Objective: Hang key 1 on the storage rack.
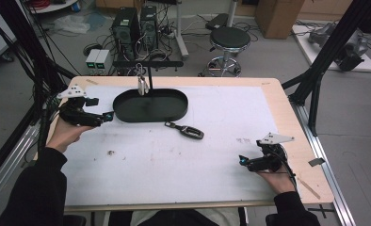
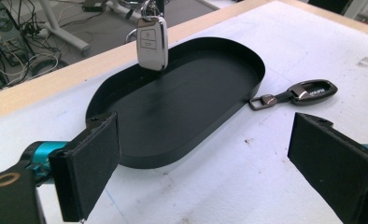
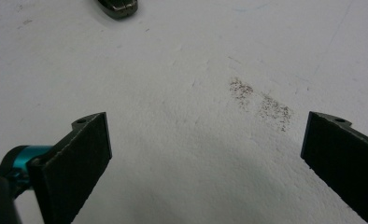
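Left gripper (image 1: 109,116) wide open, empty, beside black tray (image 1: 174,112); right gripper (image 1: 242,161) wide open, empty; key fob (image 1: 187,131) lies between them.

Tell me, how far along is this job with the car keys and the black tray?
It looks early. One silver car key already hangs above the far end of the black tray, whose inside is bare. The dark car key lies on the white mat beside the tray, untouched. Nothing is in hand: the left gripper sits open near the tray, the right gripper open and apart. Probably left: picking up the dark key.
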Motion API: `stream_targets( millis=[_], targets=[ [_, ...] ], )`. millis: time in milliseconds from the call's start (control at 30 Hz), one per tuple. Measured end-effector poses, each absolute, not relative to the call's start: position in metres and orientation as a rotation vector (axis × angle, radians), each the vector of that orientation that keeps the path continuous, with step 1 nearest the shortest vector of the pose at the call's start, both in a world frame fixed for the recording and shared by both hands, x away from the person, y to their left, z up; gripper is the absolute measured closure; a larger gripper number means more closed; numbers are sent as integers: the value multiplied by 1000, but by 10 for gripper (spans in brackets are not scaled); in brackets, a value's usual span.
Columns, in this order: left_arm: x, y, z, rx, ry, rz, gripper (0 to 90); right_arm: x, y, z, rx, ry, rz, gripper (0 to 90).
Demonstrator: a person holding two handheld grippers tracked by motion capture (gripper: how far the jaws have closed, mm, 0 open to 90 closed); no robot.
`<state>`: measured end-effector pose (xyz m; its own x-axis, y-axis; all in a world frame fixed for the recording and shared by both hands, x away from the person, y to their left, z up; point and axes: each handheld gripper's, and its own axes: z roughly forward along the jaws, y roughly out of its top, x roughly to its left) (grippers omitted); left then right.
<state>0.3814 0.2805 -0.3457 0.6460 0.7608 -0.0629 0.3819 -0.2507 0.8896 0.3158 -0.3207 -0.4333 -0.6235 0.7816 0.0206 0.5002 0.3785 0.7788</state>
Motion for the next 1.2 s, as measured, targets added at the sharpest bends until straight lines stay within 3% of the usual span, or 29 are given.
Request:
stream_targets(
  millis=[1200],
  targets=[
    [316,287,-394,1897,911,469,100,315,-317,-435,1122,2312,1089,10]
  ],
)
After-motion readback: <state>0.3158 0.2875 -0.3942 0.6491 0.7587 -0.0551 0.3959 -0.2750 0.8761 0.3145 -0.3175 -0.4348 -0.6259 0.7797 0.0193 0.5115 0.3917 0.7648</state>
